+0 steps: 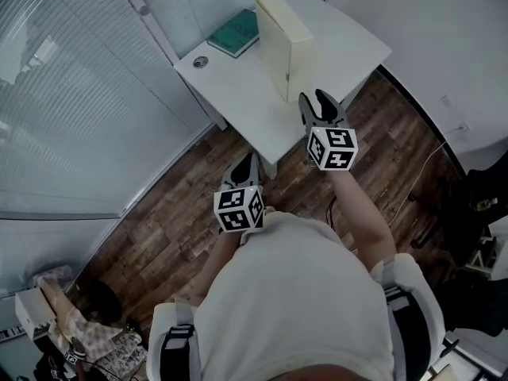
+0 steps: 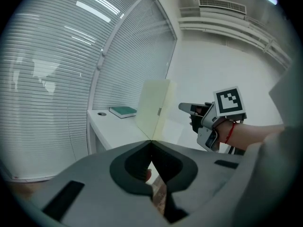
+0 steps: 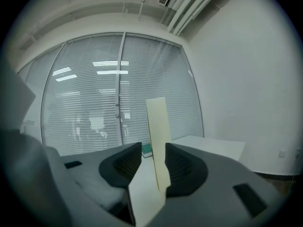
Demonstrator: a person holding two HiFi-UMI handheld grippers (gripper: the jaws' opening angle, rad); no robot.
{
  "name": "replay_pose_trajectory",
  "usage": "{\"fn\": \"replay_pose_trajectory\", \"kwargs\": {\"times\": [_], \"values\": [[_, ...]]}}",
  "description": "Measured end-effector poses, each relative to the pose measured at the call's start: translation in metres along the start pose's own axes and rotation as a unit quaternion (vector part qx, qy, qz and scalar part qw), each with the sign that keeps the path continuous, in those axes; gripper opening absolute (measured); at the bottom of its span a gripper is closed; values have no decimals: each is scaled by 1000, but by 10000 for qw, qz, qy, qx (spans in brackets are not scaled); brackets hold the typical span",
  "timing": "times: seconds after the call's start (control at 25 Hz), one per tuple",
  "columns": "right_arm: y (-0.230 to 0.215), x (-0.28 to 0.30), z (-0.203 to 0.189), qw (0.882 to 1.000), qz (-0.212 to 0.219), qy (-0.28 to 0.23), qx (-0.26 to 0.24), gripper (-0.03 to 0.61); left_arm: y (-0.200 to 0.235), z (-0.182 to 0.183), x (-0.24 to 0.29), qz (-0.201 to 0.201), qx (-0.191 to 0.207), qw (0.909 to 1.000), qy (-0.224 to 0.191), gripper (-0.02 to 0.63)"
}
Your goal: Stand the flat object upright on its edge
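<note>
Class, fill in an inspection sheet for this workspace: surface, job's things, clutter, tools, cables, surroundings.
Surface: white desk, curved far edge.
Job's things: cream flat panel stands upright on its edge on the desk, nothing touching it.
Clutter: green book lying at the far corner; round grommet.
Tools: right tool open, near the panel's end, apart from it; left tool shut, empty, off the desk.
Cables: thin pale cable on the floor, right.
Surroundings: window blinds; wooden floor; heaped belongings lower left.

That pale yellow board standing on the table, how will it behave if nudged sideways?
The board probably tips easily: tall, on a narrow edge. It looks stiff, standing straight. The table looks smooth, so it may slide.
</note>
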State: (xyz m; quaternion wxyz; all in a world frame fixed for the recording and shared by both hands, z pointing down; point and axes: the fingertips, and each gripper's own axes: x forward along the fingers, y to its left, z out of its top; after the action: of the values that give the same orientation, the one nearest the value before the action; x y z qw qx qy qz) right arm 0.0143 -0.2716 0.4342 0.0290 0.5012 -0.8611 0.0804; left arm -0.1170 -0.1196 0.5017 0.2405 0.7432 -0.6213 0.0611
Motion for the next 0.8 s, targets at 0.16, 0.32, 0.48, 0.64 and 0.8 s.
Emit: {"fn": "replay_pose_trajectory", "kwargs": {"times": [0.16, 0.32, 0.48, 0.64, 0.8], "values": [[-3, -32, 5, 9999, 74, -59, 126, 101, -16, -1, -11, 82, -32, 9999, -82, 17], [3, -64, 10, 9994, 313, -104, 72, 58, -32, -2, -24, 168, -22, 9998, -127, 17], [8, -99, 9, 9984, 546, -137, 43, 38, -48, -4, -39, 250, -46, 9995, -166, 17], [12, -130, 7, 9975, 691, -102, 63, 31, -63, -9, -50, 290, -27, 9994, -169, 17], [16, -155, 1, 9968, 799, -42, -16, 28, -77, -16, -58, 288, 4, 9995, -140, 17]]}}
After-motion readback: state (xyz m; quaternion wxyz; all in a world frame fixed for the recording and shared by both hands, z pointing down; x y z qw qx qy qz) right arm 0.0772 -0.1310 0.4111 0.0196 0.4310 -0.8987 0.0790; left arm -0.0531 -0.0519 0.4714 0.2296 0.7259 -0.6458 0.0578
